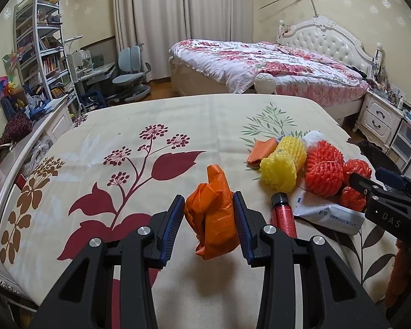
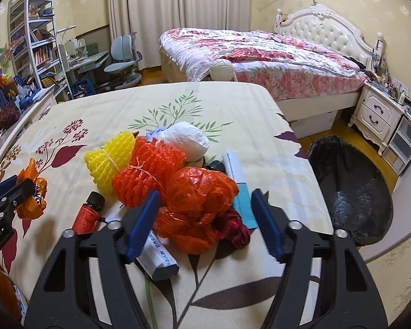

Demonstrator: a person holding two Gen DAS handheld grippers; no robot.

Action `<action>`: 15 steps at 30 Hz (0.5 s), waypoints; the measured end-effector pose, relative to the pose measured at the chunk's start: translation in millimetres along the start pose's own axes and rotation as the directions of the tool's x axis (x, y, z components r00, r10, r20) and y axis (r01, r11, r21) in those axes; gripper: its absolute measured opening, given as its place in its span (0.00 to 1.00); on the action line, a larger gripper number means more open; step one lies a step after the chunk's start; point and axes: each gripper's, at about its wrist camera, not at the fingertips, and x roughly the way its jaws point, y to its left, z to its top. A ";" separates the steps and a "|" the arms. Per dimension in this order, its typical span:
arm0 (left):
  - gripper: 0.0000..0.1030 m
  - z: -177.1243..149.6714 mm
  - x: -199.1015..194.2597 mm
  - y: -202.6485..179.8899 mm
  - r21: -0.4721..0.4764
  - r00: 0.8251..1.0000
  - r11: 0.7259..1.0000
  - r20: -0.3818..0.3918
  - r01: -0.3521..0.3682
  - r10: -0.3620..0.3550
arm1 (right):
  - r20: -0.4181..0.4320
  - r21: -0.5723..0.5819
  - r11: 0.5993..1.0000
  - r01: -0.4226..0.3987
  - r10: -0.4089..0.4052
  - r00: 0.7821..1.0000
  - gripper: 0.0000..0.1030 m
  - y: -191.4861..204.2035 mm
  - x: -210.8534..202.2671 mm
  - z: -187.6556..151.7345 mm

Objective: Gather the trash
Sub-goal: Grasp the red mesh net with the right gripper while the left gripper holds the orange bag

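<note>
Left tongs (image 1: 208,213) pinching orange bag (image 1: 213,219); right tongs (image 2: 205,213) spread around red bag (image 2: 200,205) (pads apart).

Thin crinkled plastic bag (image 1: 212,213) showing between the left pads; glossy red plastic bag (image 2: 200,205) ahead of right gripper; matt cloth sheet (image 1: 150,115) lying beneath.

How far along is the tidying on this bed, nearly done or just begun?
Early, it seems. The left gripper is clamped on one orange bag. The right gripper is open around a red bag, not gripping. Yellow and red foam nets, a red bottle and packets remain. The black bin looks nearly empty.
</note>
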 end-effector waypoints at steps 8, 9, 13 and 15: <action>0.38 -3.9 -1.5 -5.5 0.003 1.000 1.000 -0.003 0.020 -0.020 | 0.015 0.015 0.999 -0.030 0.030 0.999 0.35 -3.9 -5.9 -3.5; 0.38 -3.5 -3.5 -7.2 0.006 1.000 1.000 0.002 0.021 -0.021 | 0.022 0.015 0.999 -0.030 0.030 0.999 0.34 -5.5 -9.5 -3.5; 0.38 -1.6 -9.9 -9.9 0.007 0.999 0.999 0.017 0.033 -0.033 | 0.051 0.026 0.999 -0.043 0.041 0.998 0.34 -11.1 -26.3 -3.1; 0.38 -0.3 -14.9 -13.8 0.013 0.999 0.999 0.030 0.039 -0.040 | 0.064 0.030 0.999 -0.043 0.041 0.997 0.34 -14.1 -34.5 -3.3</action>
